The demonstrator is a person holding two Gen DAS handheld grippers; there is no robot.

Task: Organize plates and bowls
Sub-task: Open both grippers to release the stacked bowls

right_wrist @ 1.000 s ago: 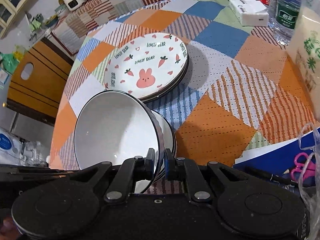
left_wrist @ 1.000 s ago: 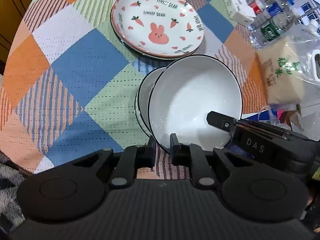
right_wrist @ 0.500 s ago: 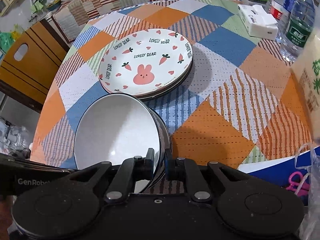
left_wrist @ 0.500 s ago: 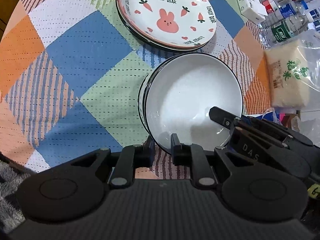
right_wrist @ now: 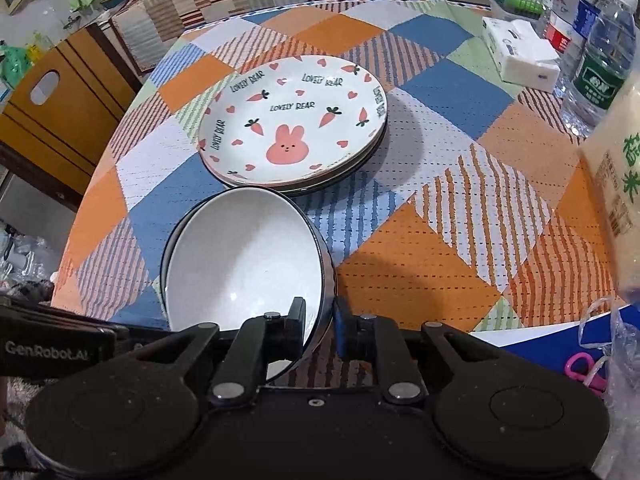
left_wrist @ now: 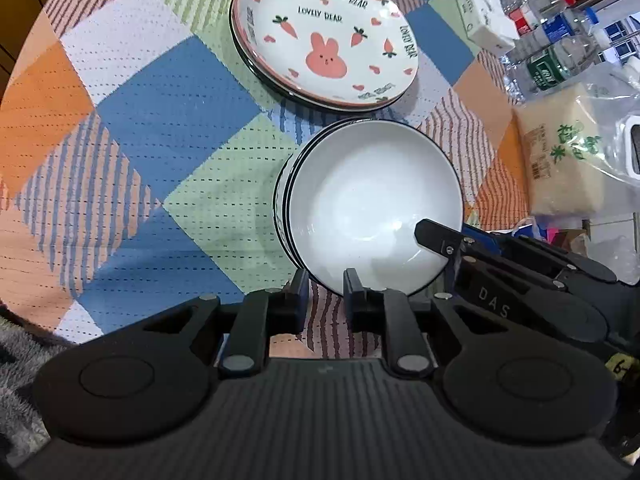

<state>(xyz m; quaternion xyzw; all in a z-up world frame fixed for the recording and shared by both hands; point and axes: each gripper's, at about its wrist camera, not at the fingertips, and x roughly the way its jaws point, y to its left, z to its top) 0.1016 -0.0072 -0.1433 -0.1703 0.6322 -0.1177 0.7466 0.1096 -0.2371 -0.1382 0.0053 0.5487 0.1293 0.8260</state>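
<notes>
A white bowl with a dark rim (left_wrist: 372, 200) (right_wrist: 240, 264) sits nested on top of a stack of like bowls on the checkered tablecloth. My left gripper (left_wrist: 326, 294) stands open at the bowl's near rim, its fingers apart on either side. My right gripper (right_wrist: 320, 320) also straddles the rim at the other side, its fingers slightly apart around the bowl wall. Behind the bowls lies a stack of bunny-and-carrot plates (left_wrist: 324, 40) (right_wrist: 292, 124).
Water bottles (left_wrist: 560, 56) (right_wrist: 600, 64), a white tissue pack (left_wrist: 484, 24) (right_wrist: 520, 56) and a bag of rice (left_wrist: 564, 156) stand along the right. A blue folder and pink scissors (right_wrist: 584, 368) lie at the near right. A wooden cabinet (right_wrist: 48, 120) stands left of the table.
The held bowl came down from a tilt onto the bowl stack and now lies level. Both grippers' fingers have spread apart from its rim.
</notes>
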